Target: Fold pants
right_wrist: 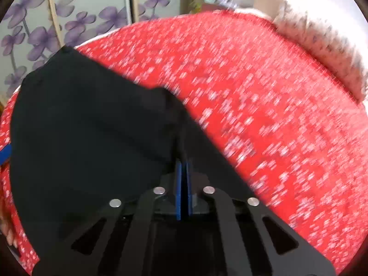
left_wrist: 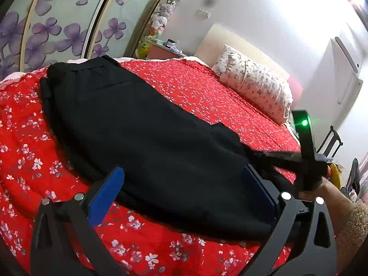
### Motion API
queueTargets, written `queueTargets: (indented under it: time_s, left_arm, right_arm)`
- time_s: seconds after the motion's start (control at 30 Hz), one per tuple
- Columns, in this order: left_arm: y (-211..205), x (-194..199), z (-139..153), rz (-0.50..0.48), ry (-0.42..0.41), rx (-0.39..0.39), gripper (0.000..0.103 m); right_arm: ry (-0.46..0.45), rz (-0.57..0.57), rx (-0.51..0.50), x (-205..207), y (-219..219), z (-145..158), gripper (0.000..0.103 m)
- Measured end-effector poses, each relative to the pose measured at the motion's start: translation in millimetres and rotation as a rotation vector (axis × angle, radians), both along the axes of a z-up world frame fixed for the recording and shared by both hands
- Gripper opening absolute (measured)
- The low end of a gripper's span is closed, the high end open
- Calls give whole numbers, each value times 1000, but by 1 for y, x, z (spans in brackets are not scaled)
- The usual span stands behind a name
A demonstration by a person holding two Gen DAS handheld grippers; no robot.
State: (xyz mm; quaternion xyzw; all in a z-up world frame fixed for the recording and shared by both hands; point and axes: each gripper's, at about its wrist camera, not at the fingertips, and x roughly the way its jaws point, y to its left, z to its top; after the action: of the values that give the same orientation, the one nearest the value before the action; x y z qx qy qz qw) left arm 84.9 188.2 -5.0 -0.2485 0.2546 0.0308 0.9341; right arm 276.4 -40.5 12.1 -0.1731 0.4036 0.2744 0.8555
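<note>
So: red floral bedspread (left_wrist: 207, 92) fills most of both views, running from the lower left to the right edge in the left wrist view, and heavily motion-blurred in the right wrist view (right_wrist: 264, 103)

Black pants (left_wrist: 138, 138) lie on the bedspread as a long dark band from upper left toward lower right in the left wrist view, waistband end at the upper left near the bed edge. In the right wrist view the pants (right_wrist: 92, 126) take up the left half of the frame, with one edge pulled up toward bottom centre

Wardrobe doors with purple flower print (left_wrist: 57, 30) sit at upper left, behind the bed. Patterned pillow (left_wrist: 255, 87) lies at right of centre, against the headboard

Left gripper (left_wrist: 181, 188): blue fingers spread wide, one on each side of the near end of the pants, cloth between them, not clamped

Right gripper (right_wrist: 183, 184): blue fingers pressed together at bottom centre, pinching a fold of the pants. It shows at the right edge of the left wrist view too (left_wrist: 260, 158), held by a hand (left_wrist: 322, 188), green LED lit above it
</note>
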Motion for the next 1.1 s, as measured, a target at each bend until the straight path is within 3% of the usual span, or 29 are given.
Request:
queueTargets:
  time_s: [0.1,0.2,0.27,0.3,0.33,0.37,0.4,0.47,0.57,0.63,0.73,0.83,0.9,0.97,1.03,1.1]
  left_arm:
    - [-1,1,-1,-1,11,3,101]
    - [-3,4,-1,-1,28,17,101]
    - [-4,3,-1,-2,29,16,101]
    - [-3,3,-1,-2,27,11,101]
    - [-2,3,-2,-3,26,6,101]
    - [-1,3,-2,-4,24,1,101]
    - [0,2,-3,-4,24,-1,101]
    - [0,3,-2,-4,24,-1,101]
    - [-1,3,-2,-2,26,5,101]
    - [-3,4,-1,0,31,15,101]
    - [-3,5,-1,2,34,21,101]
    - [-4,6,-1,2,38,22,101]
    - [-5,6,-1,3,42,24,101]
    - [-5,6,-1,2,43,22,101]
    - [-5,6,-1,3,43,24,101]
    - [-5,6,-1,3,43,24,101]
  right_arm:
    - [-16,-29,9,8,-2,3,3]
    - [22,-38,-109,15,6,-25,4]
    - [-5,-50,-113,9,4,-24,8]
    - [-10,-71,-111,8,0,-20,19]
    - [-19,-103,-108,8,-7,-15,40]
    - [-34,-142,-90,6,-18,-7,51]
    - [-45,-179,-16,0,-39,8,63]
    - [-14,-202,128,-11,-73,25,64]
    - [101,-237,311,-25,-126,35,63]
    - [195,-271,322,-28,-146,24,63]
    - [280,-339,214,-18,-154,-15,62]
    - [161,-397,161,-12,-161,-27,52]
    - [124,-510,155,-14,-174,-20,53]
    - [110,-535,232,-27,-190,-9,54]
    - [66,-563,333,-57,-220,8,69]
    - [11,-618,425,-94,-259,22,70]
